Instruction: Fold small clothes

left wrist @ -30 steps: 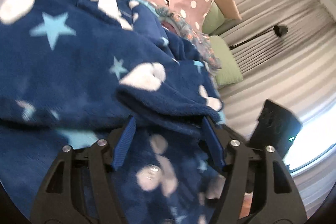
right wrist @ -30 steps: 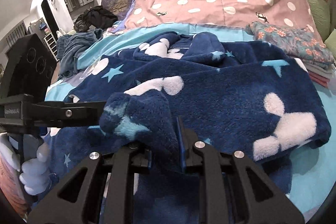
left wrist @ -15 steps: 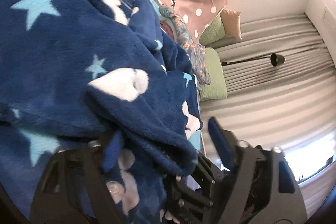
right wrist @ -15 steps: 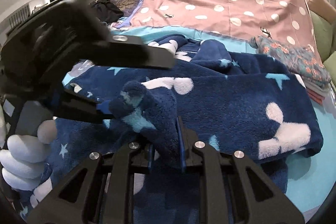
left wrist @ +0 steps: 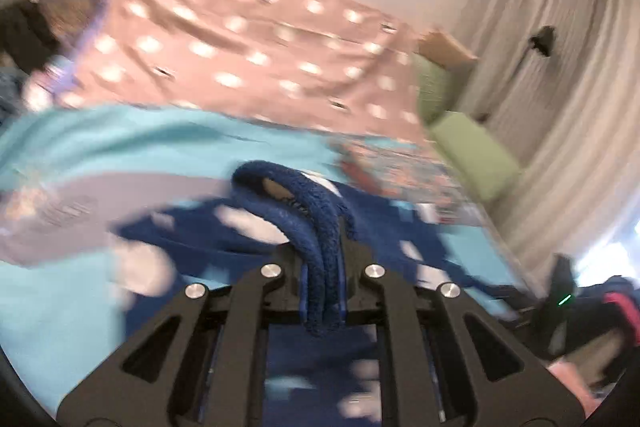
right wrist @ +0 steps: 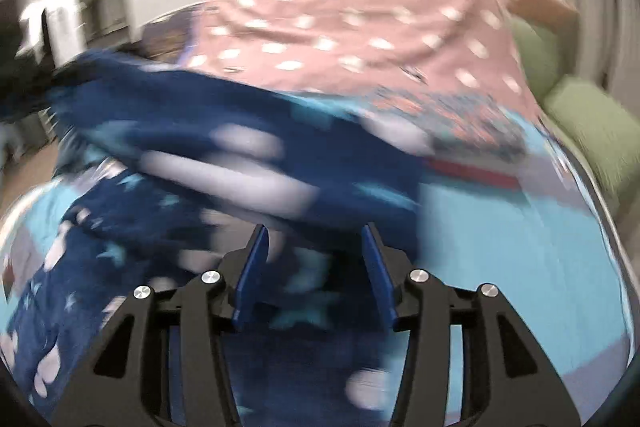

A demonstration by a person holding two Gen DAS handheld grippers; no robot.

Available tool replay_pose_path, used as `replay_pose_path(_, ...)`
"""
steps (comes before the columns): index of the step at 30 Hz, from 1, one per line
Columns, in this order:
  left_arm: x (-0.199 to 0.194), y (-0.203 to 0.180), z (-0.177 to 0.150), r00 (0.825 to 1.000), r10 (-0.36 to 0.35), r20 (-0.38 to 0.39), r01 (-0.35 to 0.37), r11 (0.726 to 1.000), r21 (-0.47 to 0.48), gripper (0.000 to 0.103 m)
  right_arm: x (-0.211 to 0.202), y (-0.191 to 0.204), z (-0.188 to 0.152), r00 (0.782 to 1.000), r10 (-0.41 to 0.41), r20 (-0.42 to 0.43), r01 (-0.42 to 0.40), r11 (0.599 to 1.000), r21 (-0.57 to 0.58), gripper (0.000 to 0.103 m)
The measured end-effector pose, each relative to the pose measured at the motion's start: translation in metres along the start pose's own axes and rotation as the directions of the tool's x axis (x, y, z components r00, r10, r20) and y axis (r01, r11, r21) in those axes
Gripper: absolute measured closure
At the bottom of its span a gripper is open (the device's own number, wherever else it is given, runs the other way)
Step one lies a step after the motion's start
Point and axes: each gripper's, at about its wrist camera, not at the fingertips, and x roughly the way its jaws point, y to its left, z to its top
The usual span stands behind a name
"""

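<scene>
Left hand-held gripper (left wrist: pixel 322 291) has just closed, clamping a doubled edge of the navy star fleece garment (left wrist: pixel 304 211) above the bed (left wrist: pixel 100 143). Right hand-held gripper (right wrist: pixel 314 267) has just opened; fleece between jaws, unpinched. Risk: single-point hold lets the fold sag.

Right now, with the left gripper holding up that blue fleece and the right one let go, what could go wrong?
1. The left gripper pinches only a bunched edge of the blue fleece; the weight below could pull it free.
2. The right gripper has just been opening, so one side hangs loose and may crumple unevenly.
3. The swinging fleece could knock the folded floral stack beside it.
</scene>
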Motion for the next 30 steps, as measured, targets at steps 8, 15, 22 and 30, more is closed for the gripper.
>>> replay_pose_path(8,0.055,0.071,-0.054,0.951,0.241,-0.193,-0.235,0.970,0.054,0.078,0.021,-0.015,-0.017,0.993,-0.040,-0.111,0.043,0.999,0.022,0.052)
replay_pose_path(15,0.069,0.089,-0.092,0.920,0.321,-0.224,-0.307,0.947,0.096,0.047,0.050,0.005,-0.012,0.971,-0.157,-0.181,0.135,0.982,-0.129,0.045)
replay_pose_path(22,0.067,0.088,-0.103,0.922,0.332,-0.200,-0.316,0.943,0.107,0.046,0.046,-0.022,-0.020,0.969,-0.143,-0.203,0.150,0.989,0.017,0.040)
replay_pose_path(30,0.029,0.049,-0.053,0.977,0.203,-0.071,-0.200,0.979,0.038,0.047,0.048,0.003,-0.022,0.971,-0.151,-0.185,0.131,0.984,-0.117,0.039)
